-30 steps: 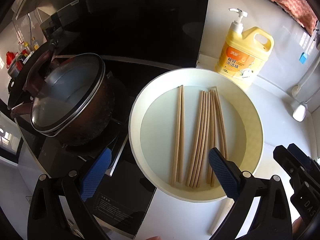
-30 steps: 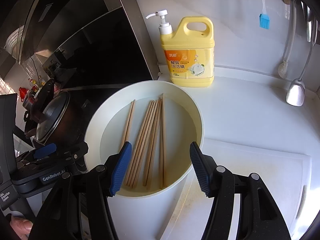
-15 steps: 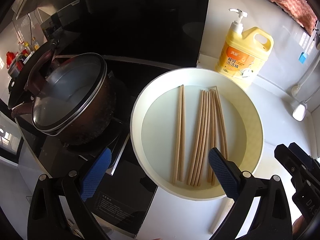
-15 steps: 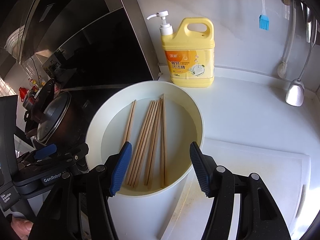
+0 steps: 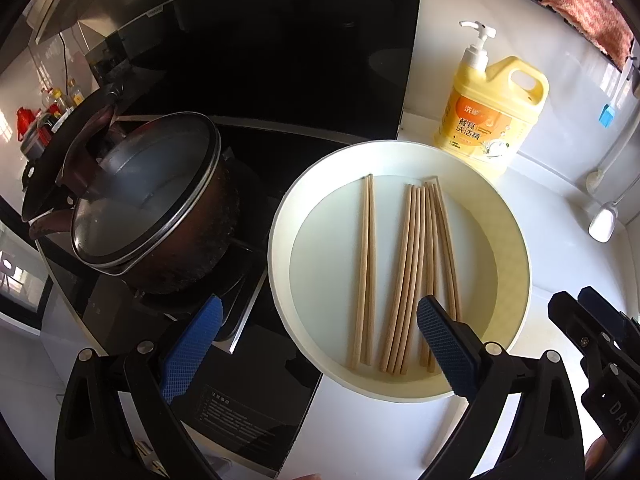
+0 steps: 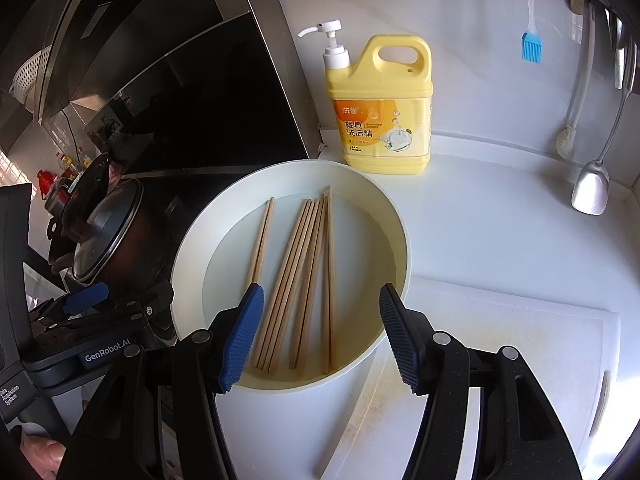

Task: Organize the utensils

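Several wooden chopsticks (image 5: 404,276) lie side by side in a round white basin (image 5: 516,264) on the white counter; a separate pair (image 5: 366,268) lies to their left. My left gripper (image 5: 316,344) is open and empty, above the basin's near left rim. In the right wrist view the chopsticks (image 6: 304,276) lie in the basin (image 6: 394,240), and my right gripper (image 6: 320,332) is open and empty over the basin's near edge, its fingers either side of the chopstick ends. The left gripper (image 6: 86,300) shows at the left there.
A lidded dark pot (image 5: 148,196) sits on the black stove left of the basin. A yellow dish-soap bottle (image 6: 380,108) stands behind it. A white cutting board (image 6: 520,352) lies to the right. A ladle (image 6: 592,188) and blue brush (image 6: 531,46) hang on the wall.
Both grippers stay open. The views have shifted only slightly; the chopsticks and basin have not moved.
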The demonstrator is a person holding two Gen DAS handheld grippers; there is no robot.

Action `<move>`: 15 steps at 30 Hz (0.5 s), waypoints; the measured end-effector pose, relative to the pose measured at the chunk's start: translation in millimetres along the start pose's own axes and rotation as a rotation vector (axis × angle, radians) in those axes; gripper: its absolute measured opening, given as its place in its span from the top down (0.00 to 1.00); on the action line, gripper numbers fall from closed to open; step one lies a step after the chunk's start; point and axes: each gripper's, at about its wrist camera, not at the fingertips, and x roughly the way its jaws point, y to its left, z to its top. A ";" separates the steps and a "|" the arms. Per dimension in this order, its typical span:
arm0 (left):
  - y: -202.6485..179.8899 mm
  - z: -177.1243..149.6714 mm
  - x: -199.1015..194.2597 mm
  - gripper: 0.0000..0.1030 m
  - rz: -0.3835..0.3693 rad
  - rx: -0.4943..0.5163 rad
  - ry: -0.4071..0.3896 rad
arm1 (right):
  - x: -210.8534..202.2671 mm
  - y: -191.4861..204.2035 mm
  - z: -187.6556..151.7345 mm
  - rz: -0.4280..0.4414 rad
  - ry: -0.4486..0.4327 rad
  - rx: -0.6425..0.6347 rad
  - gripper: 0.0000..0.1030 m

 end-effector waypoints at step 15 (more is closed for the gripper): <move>1.0 2.1 0.3 0.07 -0.025 0.011 0.021 | 1.0 0.6 -1.0 0.003 0.035 -0.005 0.44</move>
